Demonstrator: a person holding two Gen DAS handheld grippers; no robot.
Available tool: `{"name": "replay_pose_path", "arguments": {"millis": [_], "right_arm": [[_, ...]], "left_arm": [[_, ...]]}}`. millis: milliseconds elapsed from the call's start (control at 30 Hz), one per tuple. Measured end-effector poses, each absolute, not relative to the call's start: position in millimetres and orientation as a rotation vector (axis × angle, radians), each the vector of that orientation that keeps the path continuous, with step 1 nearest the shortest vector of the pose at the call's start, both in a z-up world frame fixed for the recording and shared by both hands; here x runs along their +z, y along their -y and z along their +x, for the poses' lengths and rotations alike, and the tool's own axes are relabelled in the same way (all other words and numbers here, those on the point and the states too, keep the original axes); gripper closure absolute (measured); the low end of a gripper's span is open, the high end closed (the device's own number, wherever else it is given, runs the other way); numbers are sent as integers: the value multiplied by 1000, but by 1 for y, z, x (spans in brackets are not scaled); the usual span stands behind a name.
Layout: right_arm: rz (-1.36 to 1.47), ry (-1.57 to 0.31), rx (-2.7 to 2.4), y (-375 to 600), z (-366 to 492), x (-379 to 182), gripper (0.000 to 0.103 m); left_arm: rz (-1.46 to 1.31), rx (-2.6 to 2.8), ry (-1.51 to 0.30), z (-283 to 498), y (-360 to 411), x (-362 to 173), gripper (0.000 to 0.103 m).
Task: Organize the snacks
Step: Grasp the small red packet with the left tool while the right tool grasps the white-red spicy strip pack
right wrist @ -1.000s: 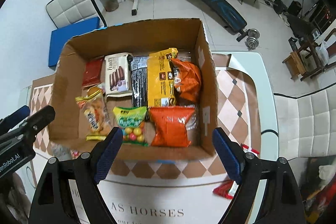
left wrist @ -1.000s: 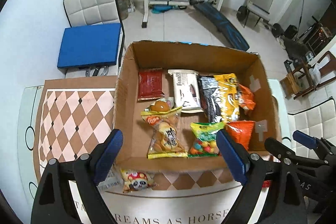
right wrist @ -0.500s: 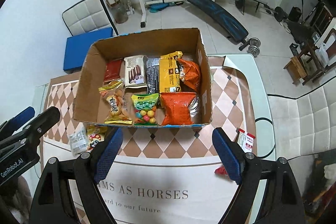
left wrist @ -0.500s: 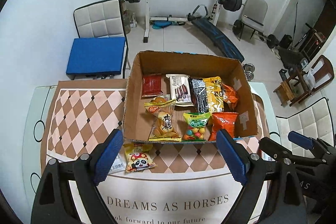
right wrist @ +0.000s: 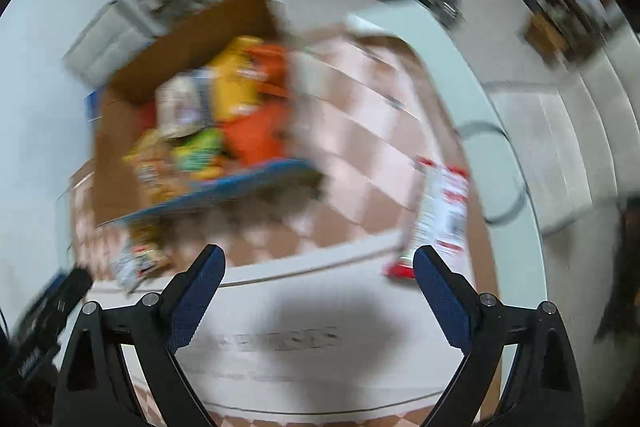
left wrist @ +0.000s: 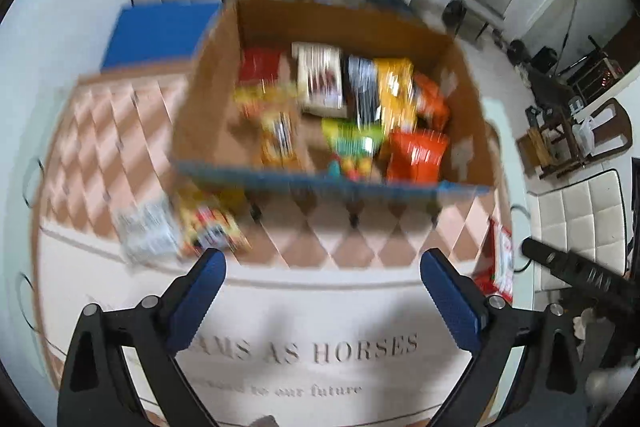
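loose silver and yellow snack packets (left wrist: 176, 231) lie near-left on the desk; left gripper (left wrist: 320, 279) released, jaws just widened, empty; brown cardboard box (left wrist: 208, 99) beyond; right gripper (right wrist: 316, 273) likewise; red-white packet (right wrist: 444, 203) right: slow, centre over one packet

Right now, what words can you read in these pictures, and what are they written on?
"AMS AS HORSES": on the mat, left view; the first letters sit behind the left gripper.
"to our future": on the mat, smaller line below; the words before it are blurred.
Right view: the same mat line shows only as a smear.
Snack packets in the box and on the mat: print too blurred to read.
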State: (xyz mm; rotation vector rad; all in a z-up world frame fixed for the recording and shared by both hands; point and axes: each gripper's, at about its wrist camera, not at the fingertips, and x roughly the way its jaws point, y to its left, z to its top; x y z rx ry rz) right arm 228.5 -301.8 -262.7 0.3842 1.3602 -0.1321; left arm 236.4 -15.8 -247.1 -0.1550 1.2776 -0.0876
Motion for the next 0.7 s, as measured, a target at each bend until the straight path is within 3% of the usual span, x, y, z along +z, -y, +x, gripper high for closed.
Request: {"name": "replay_pose_path", "arguments": {"millis": [233, 433, 567, 700], "right_arm": [[481, -1495, -322, 385, 233, -354, 6], [476, -1592, -338, 396, 243, -406, 8], [445, -1602, -339, 391, 241, -414, 46], [481, -1581, -270, 382, 234, -404, 50]], "left_arm": [[-156, -65, -1437, 230, 42, -329, 3], [-148, -39, -1469, 228, 47, -350, 3], [-152, -25, -1474, 227, 43, -353, 3], [-156, -19, -1471, 223, 39, -350, 3]]}}
